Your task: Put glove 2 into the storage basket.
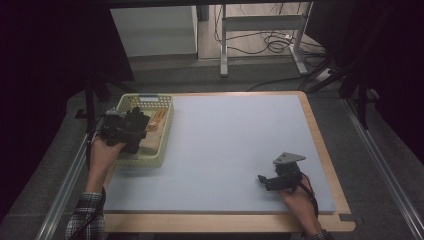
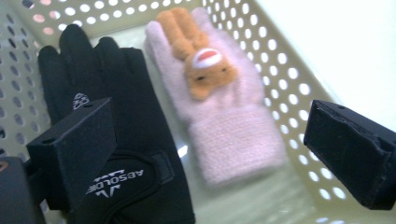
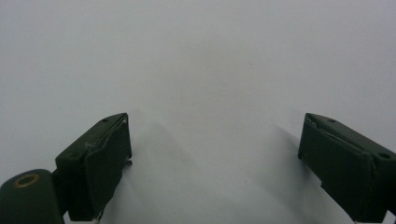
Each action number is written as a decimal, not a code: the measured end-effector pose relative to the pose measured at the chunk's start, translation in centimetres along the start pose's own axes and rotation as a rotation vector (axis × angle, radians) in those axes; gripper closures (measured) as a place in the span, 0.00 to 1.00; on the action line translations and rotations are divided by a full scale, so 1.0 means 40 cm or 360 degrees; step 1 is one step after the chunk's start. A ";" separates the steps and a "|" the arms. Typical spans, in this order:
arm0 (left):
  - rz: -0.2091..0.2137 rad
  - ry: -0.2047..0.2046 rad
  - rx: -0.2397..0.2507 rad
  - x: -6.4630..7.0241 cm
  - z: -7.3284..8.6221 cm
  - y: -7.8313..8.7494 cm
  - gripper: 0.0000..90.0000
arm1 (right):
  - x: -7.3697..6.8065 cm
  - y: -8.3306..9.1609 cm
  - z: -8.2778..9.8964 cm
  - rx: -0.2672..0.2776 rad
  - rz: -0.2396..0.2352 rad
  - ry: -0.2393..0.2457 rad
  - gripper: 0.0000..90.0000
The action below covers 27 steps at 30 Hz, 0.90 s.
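pink glove [image 2: 224, 112] in basket [image 2: 285, 60] — left gripper [image 2: 210, 154] jaws wide, apparently above it

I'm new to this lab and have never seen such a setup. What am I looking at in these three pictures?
A person sits at a table holding a hand-held tool with two-jaw tongs in each hand. One camera looks down from above; the other two ride on the tools, looking along their jaws. The left tongs hover open inside a pale perforated basket, over a black glove and a pink glove with an orange animal face. The right tongs rest open over bare table. Nothing is held.
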<state>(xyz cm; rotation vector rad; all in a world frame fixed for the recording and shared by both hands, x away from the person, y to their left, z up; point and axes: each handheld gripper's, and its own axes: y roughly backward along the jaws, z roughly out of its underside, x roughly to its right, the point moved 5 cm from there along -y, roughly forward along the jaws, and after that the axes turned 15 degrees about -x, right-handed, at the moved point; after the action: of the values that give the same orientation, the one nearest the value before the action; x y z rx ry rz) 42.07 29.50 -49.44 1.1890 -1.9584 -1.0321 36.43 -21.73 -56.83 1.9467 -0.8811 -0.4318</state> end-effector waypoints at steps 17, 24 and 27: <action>0.0068 -0.0201 0.0080 0.115 0.003 0.016 0.03 | 0.000 0.000 0.000 -0.0002 0.0002 -0.0001 0.10; 0.0097 -0.0265 0.0092 0.157 0.001 0.011 0.03 | 0.000 0.000 0.000 -0.0002 0.0003 -0.0001 0.10; 0.0125 -0.0309 0.0115 0.190 0.001 0.009 0.03 | 0.000 0.000 0.000 -0.0002 0.0003 -0.0001 0.10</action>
<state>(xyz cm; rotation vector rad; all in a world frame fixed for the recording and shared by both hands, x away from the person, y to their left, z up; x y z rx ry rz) 38.81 22.71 -48.32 1.0748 -2.1912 -1.0787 36.42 -21.73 -56.81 1.9448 -0.8825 -0.4316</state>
